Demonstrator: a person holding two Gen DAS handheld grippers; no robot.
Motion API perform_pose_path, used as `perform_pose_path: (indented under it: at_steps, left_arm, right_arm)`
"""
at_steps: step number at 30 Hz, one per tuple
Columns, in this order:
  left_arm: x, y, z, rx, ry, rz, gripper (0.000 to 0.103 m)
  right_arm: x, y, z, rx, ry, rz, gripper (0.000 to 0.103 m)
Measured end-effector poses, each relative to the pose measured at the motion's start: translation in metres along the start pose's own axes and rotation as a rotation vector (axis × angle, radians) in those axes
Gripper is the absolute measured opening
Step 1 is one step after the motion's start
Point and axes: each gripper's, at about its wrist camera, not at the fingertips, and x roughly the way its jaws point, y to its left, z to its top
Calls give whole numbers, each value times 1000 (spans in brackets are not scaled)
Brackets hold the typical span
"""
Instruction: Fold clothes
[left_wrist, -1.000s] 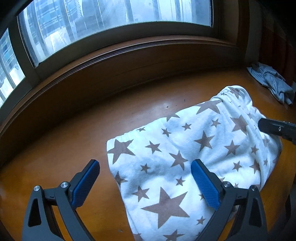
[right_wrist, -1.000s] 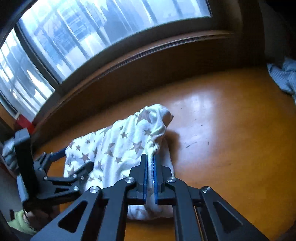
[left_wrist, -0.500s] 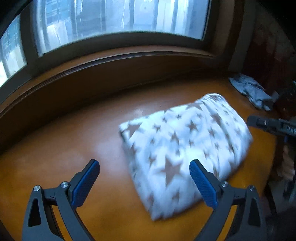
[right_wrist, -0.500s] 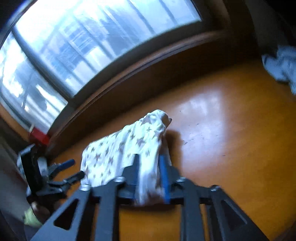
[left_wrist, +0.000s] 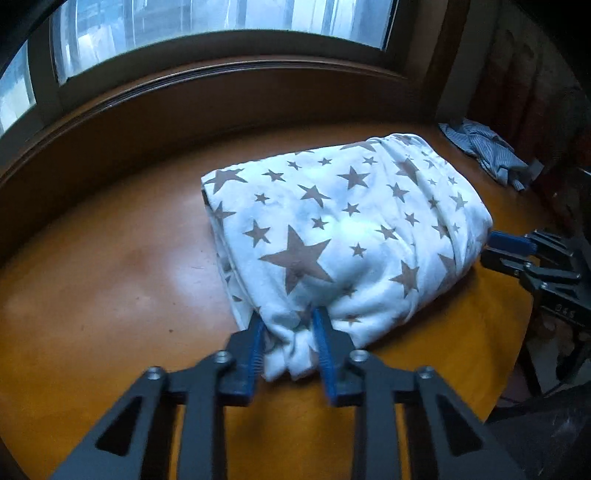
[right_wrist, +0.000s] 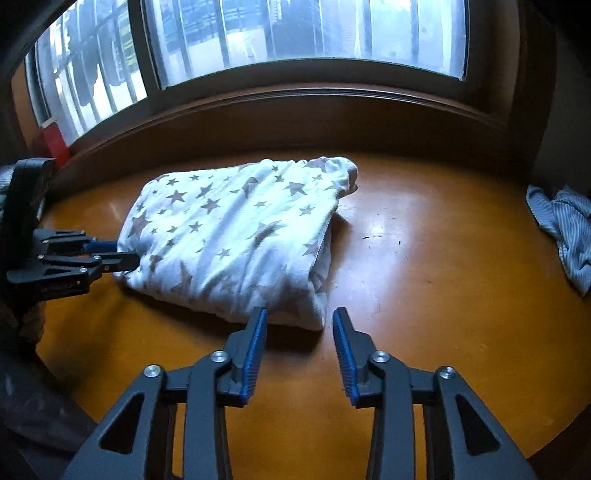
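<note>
The left gripper is clenched on a bunched near corner of the star cloth, its blue pads pressing a wad of fabric between them. The right gripper is released, jaws spread and holding nothing, hovering just short of the cloth's near edge. The cloth lies folded into a thick bundle on the orange table below the window, with a striped rag well apart at the right. From the left gripper the bundle stretches ahead and to the right, its long axis running diagonally toward the far right; from the right gripper it runs ahead and to the left. The left gripper alone has contact, so the next fold or drag likely turns on it, the right being free to take the opposite corner. A second ago the roles were reversed: the left jaws stood wide above the cloth while the right pinched it.
</note>
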Motion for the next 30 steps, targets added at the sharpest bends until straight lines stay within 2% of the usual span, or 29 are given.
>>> perform_pose_path:
  at_steps: [3, 8, 9, 11, 14, 17, 19, 22, 23, 24, 26, 29, 30]
  left_arm:
    - [-2, -2, 2, 2, -4, 28, 13]
    - [-4, 4, 5, -32, -9, 88, 8]
    - [-3, 5, 5, -33, -6, 118, 8]
    - [-6, 14, 4, -45, 2, 150, 7]
    - [-11, 20, 8, -66, 4, 98, 7]
    - [-13, 13, 7, -34, 10, 105, 7]
    - [-13, 10, 5, -34, 11, 103, 7]
    - [-12, 7, 4, -35, 11, 104, 7]
    - [-9, 5, 5, -35, 11, 110, 7]
    - [-7, 4, 6, -37, 13, 116, 8]
    - [7, -4, 13, -54, 15, 128, 8]
    - [8, -4, 12, -67, 19, 138, 8]
    - [7, -4, 12, -56, 19, 161, 8]
  right_arm:
    - [0, -1, 2, 22, -12, 14, 7]
    - [-19, -18, -2, 74, -33, -11, 4]
    - [-24, -24, -3, 91, -35, -18, 0]
    - [-34, -35, -6, 123, -40, -34, 0]
    - [-48, -52, -10, 169, -47, -55, 0]
    - [-41, -32, -7, 169, -42, -29, 1]
    - [-33, -16, -5, 166, -35, -9, 10]
    - [-21, 8, -1, 160, -24, 21, 17]
    - [-18, 15, 1, 157, -23, 27, 17]
    - [-18, 17, 1, 150, -34, 13, 4]
    - [-27, 15, 2, 156, -62, -8, 4]
    - [-47, 3, 2, 181, -105, -40, 0]
    - [-48, -1, 1, 173, -104, -104, 0]
